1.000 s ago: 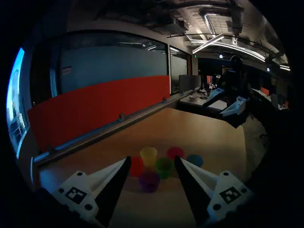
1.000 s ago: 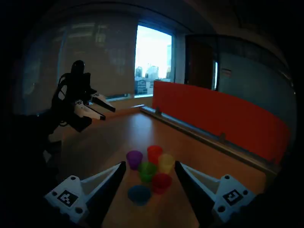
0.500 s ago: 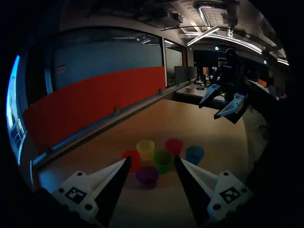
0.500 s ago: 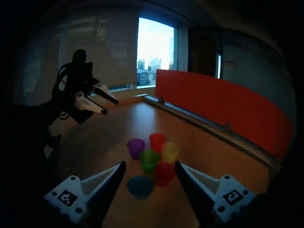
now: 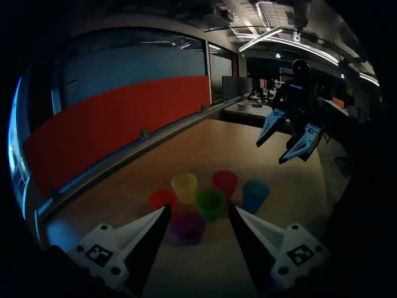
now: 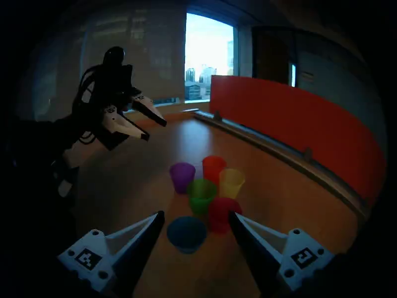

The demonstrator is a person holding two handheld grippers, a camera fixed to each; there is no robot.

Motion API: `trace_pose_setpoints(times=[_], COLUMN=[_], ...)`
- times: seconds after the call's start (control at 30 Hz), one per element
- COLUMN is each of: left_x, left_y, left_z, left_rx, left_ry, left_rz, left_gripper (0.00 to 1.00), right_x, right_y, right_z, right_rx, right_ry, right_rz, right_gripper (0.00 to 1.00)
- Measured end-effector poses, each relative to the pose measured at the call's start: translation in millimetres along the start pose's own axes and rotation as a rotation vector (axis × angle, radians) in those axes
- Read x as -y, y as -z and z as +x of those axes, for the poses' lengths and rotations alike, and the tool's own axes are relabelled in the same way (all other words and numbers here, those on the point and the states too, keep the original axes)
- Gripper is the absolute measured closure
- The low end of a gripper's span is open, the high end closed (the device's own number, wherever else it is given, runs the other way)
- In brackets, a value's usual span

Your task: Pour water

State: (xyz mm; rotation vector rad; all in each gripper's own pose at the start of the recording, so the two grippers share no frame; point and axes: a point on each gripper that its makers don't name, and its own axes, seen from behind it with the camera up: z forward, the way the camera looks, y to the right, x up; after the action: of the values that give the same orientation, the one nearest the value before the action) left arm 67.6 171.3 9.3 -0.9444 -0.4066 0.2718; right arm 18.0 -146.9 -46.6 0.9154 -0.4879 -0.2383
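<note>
You have a big brown table (image 5: 278,164) with a long red wall (image 5: 114,114) on its 10 o'clock side. Your left claw (image 5: 198,207) is wide apart and holds nothing. Your right claw (image 6: 196,213) is apart too. Six small cups (image 5: 210,202) stand close together at 12 o'clock of both claws. The purple cup (image 5: 187,227) is nearest your left claw, the blue cup (image 6: 186,233) nearest your right.

Fill of green cup (image 5: 210,201) & others too dark to tell. Dark-red cup (image 6: 222,211) lower rt hid behind finger (image 6: 250,243). Person (image 6: 34,149) behind L gripper (image 6: 157,132) was shadow. R gripper (image 6: 195,212) body cut by btm edge.
</note>
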Motion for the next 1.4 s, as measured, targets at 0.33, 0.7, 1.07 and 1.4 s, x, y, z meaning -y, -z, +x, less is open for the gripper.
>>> trace_pose_setpoints(times=[0.33,0.7,1.07,1.4], left_x=[2.8,0.4,-0.5,-0.7], left_y=[-23.2,-44.9,-56.8,-64.2], left_z=[-16,-22,-26,-27], left_rx=[0.036,0.059,0.075,0.081], left_ry=[-0.019,-0.033,-0.04,-0.043], left_rz=[-0.02,-0.044,-0.056,-0.063], left_gripper=[0.15,0.16,0.16,0.15], right_x=[4,13,15,14], right_y=[-17.3,-37.0,-49.0,-59.7], right_z=[-20,-55,-78,-89], right_rx=[0.024,0.078,0.12,0.144], right_ry=[0.002,0.004,0.016,0.031], right_rz=[0.026,0.059,0.066,0.064], right_gripper=[0.0,0.01,0.0,0.0])
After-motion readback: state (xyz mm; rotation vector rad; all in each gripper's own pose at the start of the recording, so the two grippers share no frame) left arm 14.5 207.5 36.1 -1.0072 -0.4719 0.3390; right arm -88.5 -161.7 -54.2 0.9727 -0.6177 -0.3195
